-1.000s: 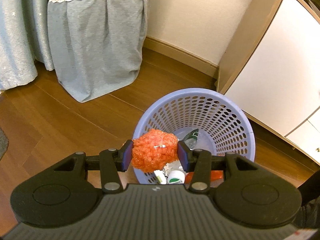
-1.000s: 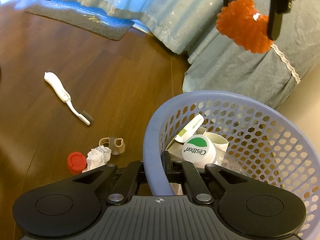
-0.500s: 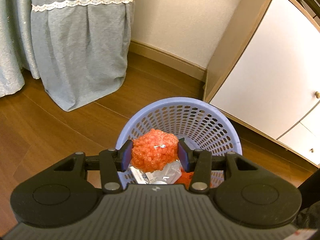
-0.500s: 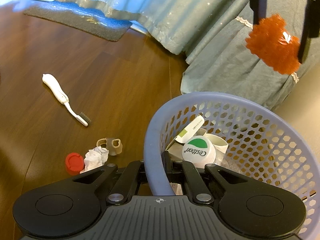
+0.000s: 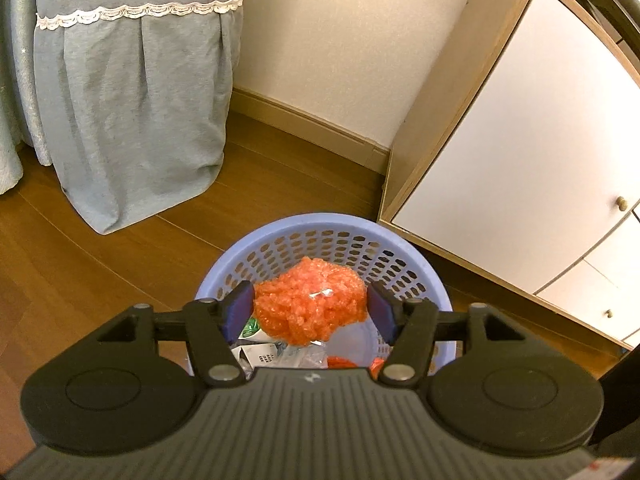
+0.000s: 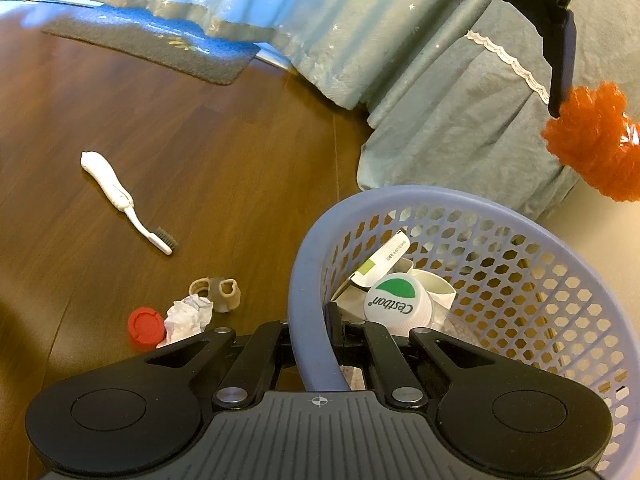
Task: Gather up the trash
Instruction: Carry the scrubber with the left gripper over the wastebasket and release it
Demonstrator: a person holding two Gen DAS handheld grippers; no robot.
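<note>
From the left wrist, the left gripper (image 5: pixel 311 312) is clamping a crumpled orange mesh ball (image 5: pixel 311 307) above the round lilac perforated plastic basket (image 5: pixel 420 266), hiding its contents. From the right wrist, the right gripper (image 6: pixel 310 330) is pinching the basket's rim (image 6: pixel 308 280); the ball (image 6: pixel 596 144) is cut off at the frame edge.

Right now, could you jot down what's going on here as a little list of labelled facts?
Left gripper: its two pads flank a crumpled orange mesh ball, gaps showing; grip or release unclear
Ball position: above the round lilac perforated plastic basket
Right gripper: clamped on the basket's near rim
Already in basket: white bottle with green-and-white cap, cardboard packet
On wooden floor: white toothbrush, red cap, crumpled white paper, beige rubbery piece
</note>
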